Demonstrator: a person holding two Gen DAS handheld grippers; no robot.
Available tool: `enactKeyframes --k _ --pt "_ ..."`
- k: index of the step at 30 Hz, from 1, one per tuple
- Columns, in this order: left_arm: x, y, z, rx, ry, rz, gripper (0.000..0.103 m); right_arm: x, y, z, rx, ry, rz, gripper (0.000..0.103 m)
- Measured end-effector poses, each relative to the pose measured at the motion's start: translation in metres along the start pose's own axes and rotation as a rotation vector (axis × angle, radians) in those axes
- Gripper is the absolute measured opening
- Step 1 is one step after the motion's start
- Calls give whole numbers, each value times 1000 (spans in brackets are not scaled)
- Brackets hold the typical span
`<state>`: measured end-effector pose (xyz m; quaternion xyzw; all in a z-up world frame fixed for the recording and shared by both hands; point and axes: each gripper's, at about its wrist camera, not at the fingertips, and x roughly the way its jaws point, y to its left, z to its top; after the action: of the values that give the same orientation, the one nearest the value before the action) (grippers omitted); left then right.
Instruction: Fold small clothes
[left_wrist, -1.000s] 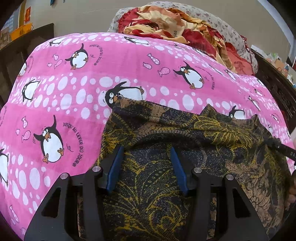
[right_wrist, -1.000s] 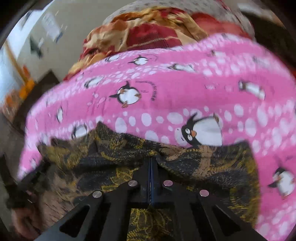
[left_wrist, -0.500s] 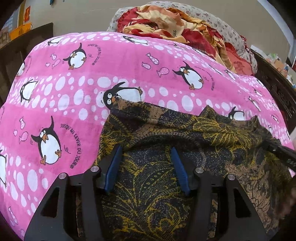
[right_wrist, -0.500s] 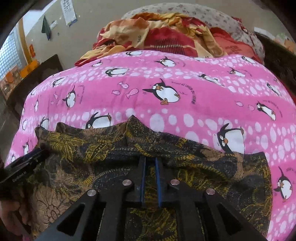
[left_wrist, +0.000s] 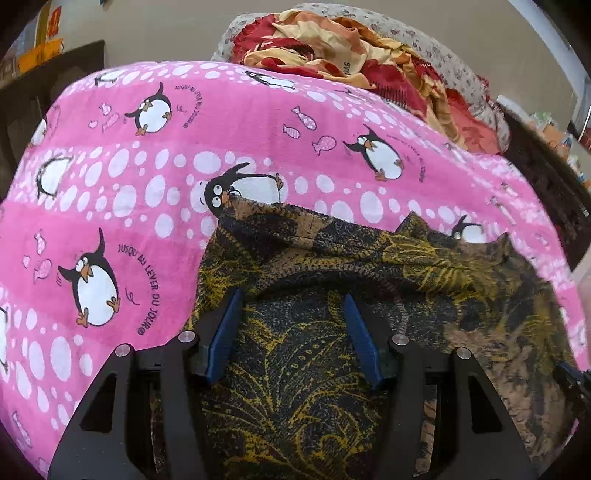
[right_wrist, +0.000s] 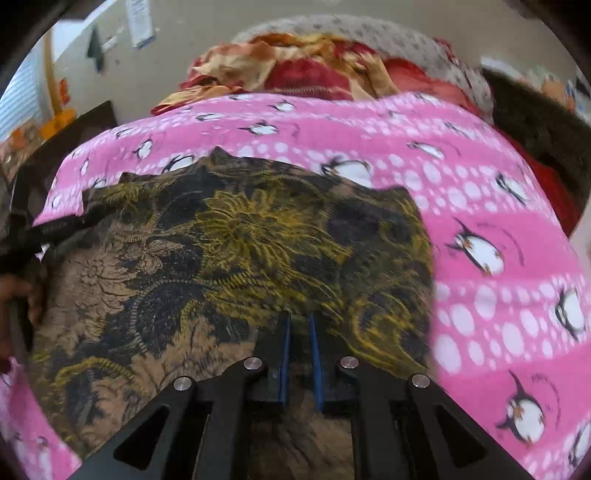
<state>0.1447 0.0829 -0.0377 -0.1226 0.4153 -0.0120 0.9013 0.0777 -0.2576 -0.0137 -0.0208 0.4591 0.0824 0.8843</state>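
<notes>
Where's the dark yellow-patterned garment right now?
The patterned garment lies on the pink penguin blanket, low in both wrist views, right under both grippers, with the red and orange bedding pile far behind it.

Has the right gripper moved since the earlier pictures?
Yes. The right gripper has pulled back from the pink penguin blanket: more of the dark patterned garment now lies ahead of its fingertips.

Matt woven garment (left_wrist: 295, 387), seemingly fleecy blanket (left_wrist: 110, 184).
</notes>
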Motion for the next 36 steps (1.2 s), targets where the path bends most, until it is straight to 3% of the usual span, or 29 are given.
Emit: enactKeyframes --k 2,4,7,10,11,13,16,17,18,23,25,27,29,31,33,34,36 --pt "-6 6 3 -6 32 -42 58 -17 12 7 -27 11 -50 7" --pt "-27 12 5 -25 54 -82 58 -41 24 7 -58 -29 -35 9" --pt "-77 11 -7 10 36 -125 58 -73 41 -15 -98 -65 6 20" --pt "-133 -2 -52 126 20 -213 58 -59 45 -52 -123 22 -61 43" --pt "-139 -3 -64 137 32 -236 58 -47 41 -65 -114 76 -96 47" --pt "-145 -4 -95 142 84 -273 58 -50 39 -79 -80 11 -93 47" --pt "-122 8 -128 106 177 -239 56 -56 51 -67 -60 24 -130 47" --pt "-127 10 -132 105 128 -260 57 -64 56 -61 -46 -12 -101 47" --pt "-128 11 -134 103 127 -267 57 -71 65 -53 -43 -57 -66 47" --pt "-134 27 -132 -35 146 -327 57 -66 113 -25 -140 -119 25 49" --pt "-146 31 -134 -75 150 -347 57 -44 122 -26 -156 -71 72 49" --pt "-161 33 -139 -98 148 -377 57 -12 124 -37 -174 27 76 56" --pt "-174 40 -153 -148 157 -417 63 -8 117 -52 -170 -67 107 61" --pt "-175 49 -166 -235 183 -417 75 -11 107 -53 -115 -74 160 61" --pt "-168 57 -177 -329 202 -418 76 -11 109 -55 -114 -79 159 61" --pt "-168 57 -178 -336 166 -416 76 -11 110 -55 -120 -83 150 61" --pt "-163 50 -172 -345 176 -400 79 -13 115 -58 -135 -88 129 62"
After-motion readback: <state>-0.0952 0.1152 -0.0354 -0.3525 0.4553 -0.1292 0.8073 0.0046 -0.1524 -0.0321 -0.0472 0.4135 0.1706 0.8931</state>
